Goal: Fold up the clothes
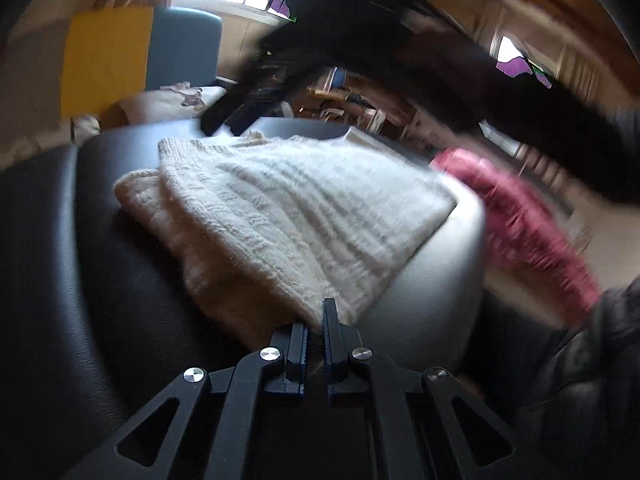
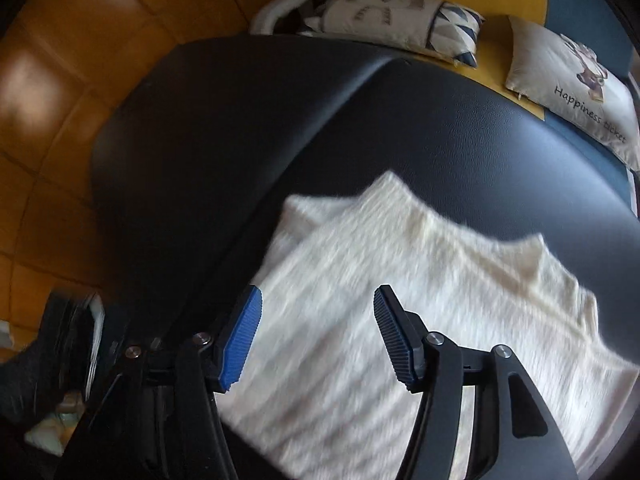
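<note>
A cream knitted sweater (image 1: 276, 216) lies partly folded on a black leather seat (image 1: 80, 240). My left gripper (image 1: 316, 320) is shut on the sweater's near edge, the knit pinched between its fingers. In the right wrist view the same sweater (image 2: 400, 320) spreads across the seat (image 2: 280, 120). Above it hangs my right gripper (image 2: 316, 312), open, its blue pads (image 2: 240, 340) wide apart with nothing between them. The picture there is blurred by motion.
A pink fuzzy garment (image 1: 520, 224) hangs blurred at the right of the seat. A person's dark sleeve (image 1: 440, 64) crosses the top of the left wrist view. Two printed cushions (image 2: 572, 84) lie behind the seat on a yellow and blue sofa. Orange floor tiles (image 2: 60, 80) lie at the left.
</note>
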Demonstrator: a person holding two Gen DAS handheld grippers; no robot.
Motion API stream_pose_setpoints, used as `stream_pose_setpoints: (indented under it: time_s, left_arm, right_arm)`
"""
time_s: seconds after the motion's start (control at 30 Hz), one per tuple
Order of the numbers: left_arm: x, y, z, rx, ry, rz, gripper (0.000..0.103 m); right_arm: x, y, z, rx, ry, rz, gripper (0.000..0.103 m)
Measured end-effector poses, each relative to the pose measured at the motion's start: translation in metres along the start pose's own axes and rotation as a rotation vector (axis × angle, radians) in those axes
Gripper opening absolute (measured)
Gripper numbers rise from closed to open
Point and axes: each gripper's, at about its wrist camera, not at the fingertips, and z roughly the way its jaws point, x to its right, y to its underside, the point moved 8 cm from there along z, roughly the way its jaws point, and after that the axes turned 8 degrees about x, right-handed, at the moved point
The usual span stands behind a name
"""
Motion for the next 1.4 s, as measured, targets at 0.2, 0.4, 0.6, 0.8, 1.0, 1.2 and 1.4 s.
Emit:
stream_pose_setpoints:
  time_s: [0.2,0.4,0.6,0.8,1.0,1.2,1.4]
  left_arm:
    - [0.001,-0.005,-0.011,0.056,0.021,0.018,0.005]
    - [-0.003,0.001,-0.016,0.062,0.043,-0.021,0.005]
    - [0.000,-0.002,-0.022,0.100,0.076,-0.015,0.005]
    - [0.012,0.005,-0.025,0.043,0.085,0.117,0.005]
    - [0.010,0.018,-0.019,-0.032,0.098,0.131,0.005]
    - [0.003,0.024,-0.022,-0.063,0.122,0.096,0.005]
    - [-0.015,0.025,-0.029,-0.055,0.117,-0.046,0.006]
  right_arm:
    - [0.023,-0.022,0.046,-0.023,0.118,0.101,0.062]
    - [0.004,-0.014,0.064,-0.032,0.223,-0.099,0.049]
    - [0.003,-0.010,0.057,0.024,0.227,-0.107,0.030]
    - [-0.010,-0.012,0.033,0.111,0.180,-0.125,0.022]
    - [-0.005,-0.001,0.041,0.099,0.172,-0.100,0.015]
    - [0.004,-0.002,0.044,0.114,0.140,-0.052,0.015]
    - [-0.017,0.010,0.010,0.140,0.028,-0.037,0.020]
